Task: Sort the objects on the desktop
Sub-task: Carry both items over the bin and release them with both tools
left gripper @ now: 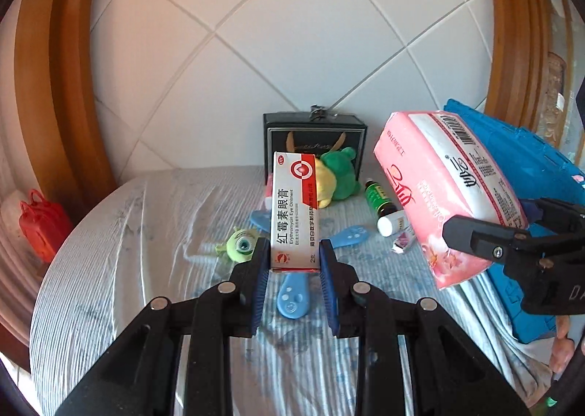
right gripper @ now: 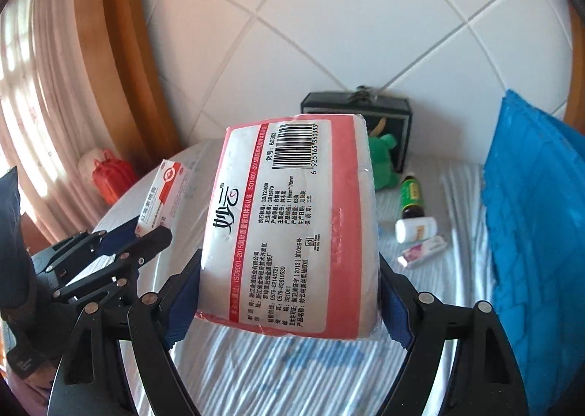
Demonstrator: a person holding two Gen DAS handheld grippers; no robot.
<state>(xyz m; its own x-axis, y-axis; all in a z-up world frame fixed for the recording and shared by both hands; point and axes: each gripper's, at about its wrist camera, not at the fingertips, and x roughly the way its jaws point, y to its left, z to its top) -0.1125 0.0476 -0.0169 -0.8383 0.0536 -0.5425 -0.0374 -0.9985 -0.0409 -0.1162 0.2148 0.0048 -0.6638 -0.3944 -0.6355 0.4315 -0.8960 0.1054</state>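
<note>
A: What are your fingers doing?

B: My left gripper [left gripper: 294, 262] is clamped on an upright ointment box [left gripper: 294, 211]. My right gripper [right gripper: 289, 291] pinches a pink tissue pack [right gripper: 289, 225] by its sides, lifted above the table.

A: And beyond them?

B: A striped tablecloth [left gripper: 128, 233], blue spoons [left gripper: 292, 295], a green bottle [left gripper: 378, 198], a plush toy [left gripper: 338, 174] and a blue crate [right gripper: 533, 214].

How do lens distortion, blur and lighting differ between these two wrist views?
Left wrist view: the wooden frame bows with fisheye curvature; the ointment box reads sharp. Right wrist view: daylight washes out the curtain; the tissue pack print is crisp, while the striped cloth below is smeared.
</note>
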